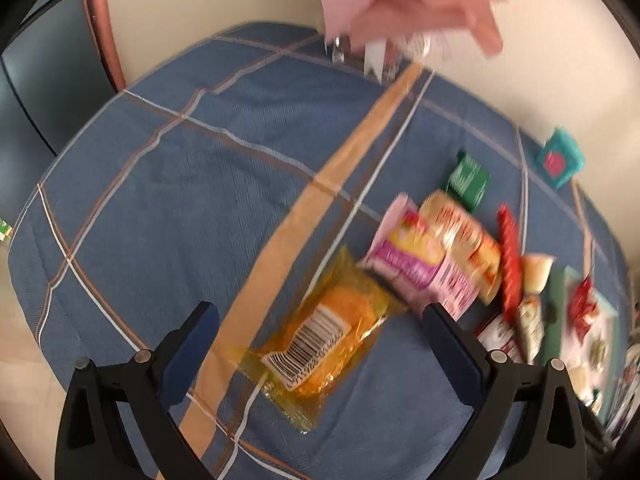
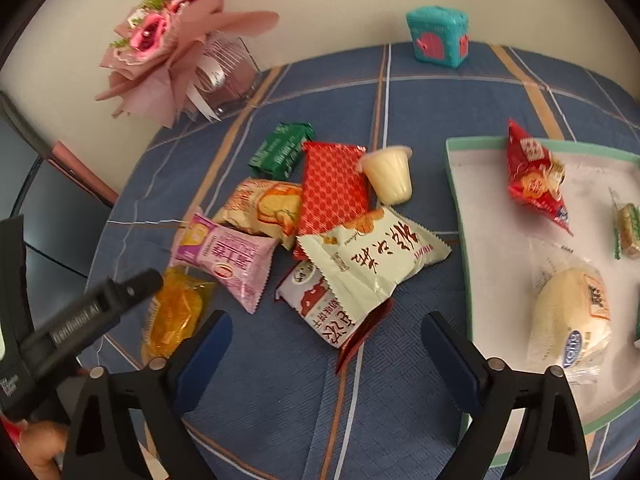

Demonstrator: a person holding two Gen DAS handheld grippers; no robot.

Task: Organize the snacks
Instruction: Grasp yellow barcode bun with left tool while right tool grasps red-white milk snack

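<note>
surface: round table under a blue plaid cloth with tan and white stripes; a wall runs behind its far edge.
loose snacks: a pile lies near the table's middle, left of the tray in the right wrist view.
target, left side: clear yellow wrapper with an orange cake inside and a barcode label; it lies flat at the near-left end of the pile, with one corner touching the pink-and-purple foil packet.
left gripper: fingers wide apart, nothing clamped; they straddle the yellow wrapper from above with no visible contact. view is blurred.
right gripper: fingers spread, nothing between the pads; they hang over the white-and-maroon packet with printed characters, which lies partly under the cream crinkle-edged packet.
destination (judged): white tray with a pale green rim at the table's right edge; it already holds a red pouch and a pale bun in clear film.
step in hand (judged): each gripper is lining up on its own packet.
doing it well, left: close on the cake body, across the short width, not on the thin film edge, which would slip.
doing it well, right: take the exposed near end of the white-and-maroon packet, and pull low and clear of the cream packet.
risk: the film crumples; neighbouring packets drag along.
not task items: pink paper bouquet; teal box.
</note>
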